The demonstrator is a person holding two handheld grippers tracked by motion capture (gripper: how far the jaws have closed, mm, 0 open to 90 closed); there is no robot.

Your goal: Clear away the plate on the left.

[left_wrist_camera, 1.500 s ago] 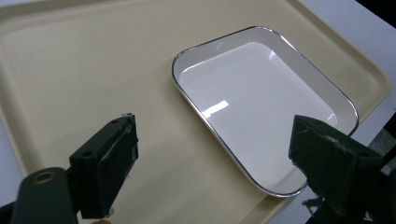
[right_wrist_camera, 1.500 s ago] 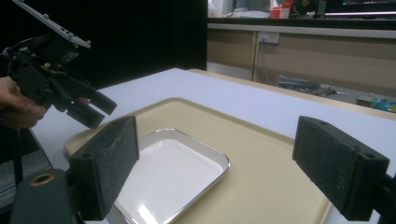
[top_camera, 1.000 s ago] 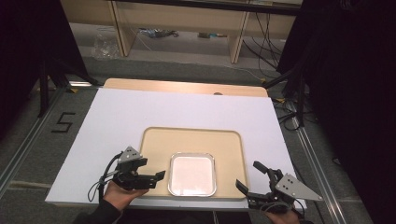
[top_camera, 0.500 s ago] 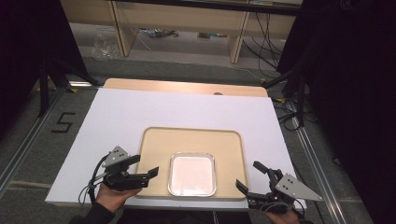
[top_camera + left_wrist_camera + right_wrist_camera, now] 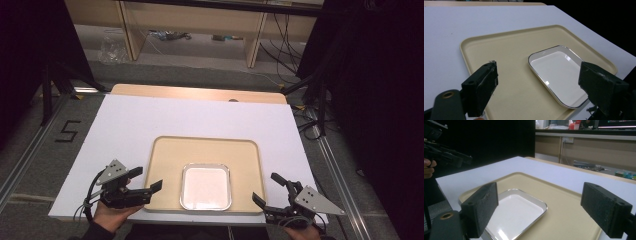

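A beige tray (image 5: pixel 205 150) lies at the near middle of the white table. In its near half sits a white rectangular dish (image 5: pixel 206 186) with a silver rim. My left gripper (image 5: pixel 146 179) is open at the tray's near left corner, its jaws pointing right, held by a hand. At the near right corner my right gripper (image 5: pixel 267 190) is open, pointing left at the tray. In the left gripper view the open gripper (image 5: pixel 539 75) frames the dish (image 5: pixel 559 75) and tray (image 5: pixel 499 50). In the right gripper view the open gripper (image 5: pixel 540 200) looks over the dish (image 5: pixel 514 215).
The white table top (image 5: pixel 150 115) stretches bare beyond the tray to a wooden strip at the far edge. Shelves and cables stand on the floor behind. In the right gripper view, the other gripper (image 5: pixel 446 155) shows at the upper left.
My left gripper has slid a little left, off the tray's edge, with its jaws now pointing right. The right gripper has hardly moved. Both remain open.
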